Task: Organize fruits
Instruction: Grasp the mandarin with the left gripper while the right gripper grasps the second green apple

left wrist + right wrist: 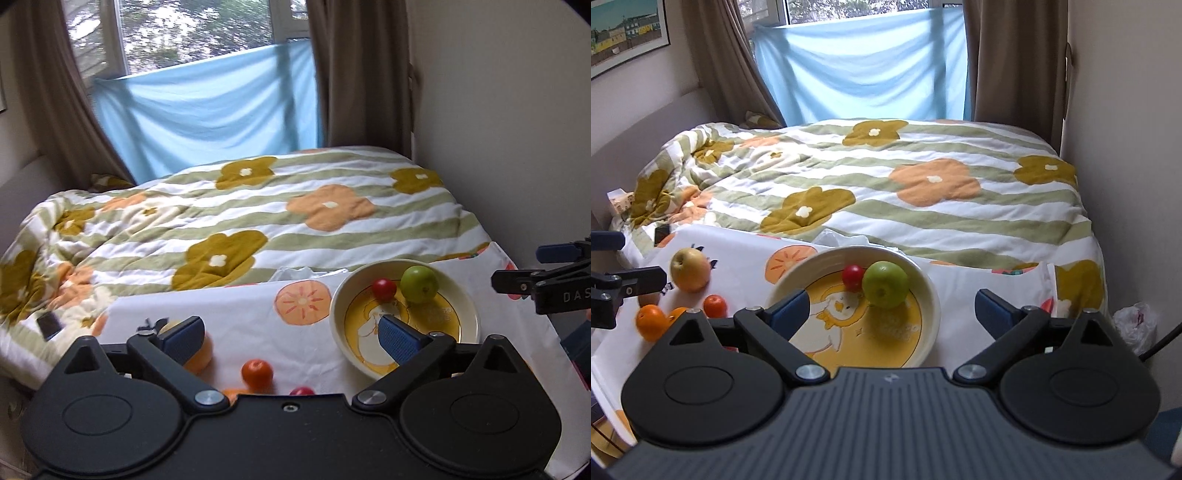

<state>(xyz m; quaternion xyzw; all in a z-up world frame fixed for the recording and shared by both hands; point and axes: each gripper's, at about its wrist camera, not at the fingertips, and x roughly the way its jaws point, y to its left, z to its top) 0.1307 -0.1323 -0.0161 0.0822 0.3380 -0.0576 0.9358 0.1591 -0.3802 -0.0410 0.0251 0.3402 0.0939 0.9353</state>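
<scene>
A cream and yellow bowl (931,295) (338,314) holds a green apple (885,284) (419,284) and a small red fruit (853,277) (384,289). Left of it on the white cloth (738,254) lie a yellow apple (690,274), partly hidden behind a fingertip in the left wrist view (201,356), an orange (651,322), and a small orange-red fruit (715,305) (257,373). My left gripper (291,338) is open and empty above the loose fruit. My right gripper (890,310) is open and empty over the bowl's near side.
The cloth covers a small table against a bed with a flowered quilt (886,184). A wall (1126,110) stands on the right, curtains and a blue sheet (864,66) at the back. A plastic bag (1136,321) lies low right. A dark phone-like object (49,325) lies on the quilt.
</scene>
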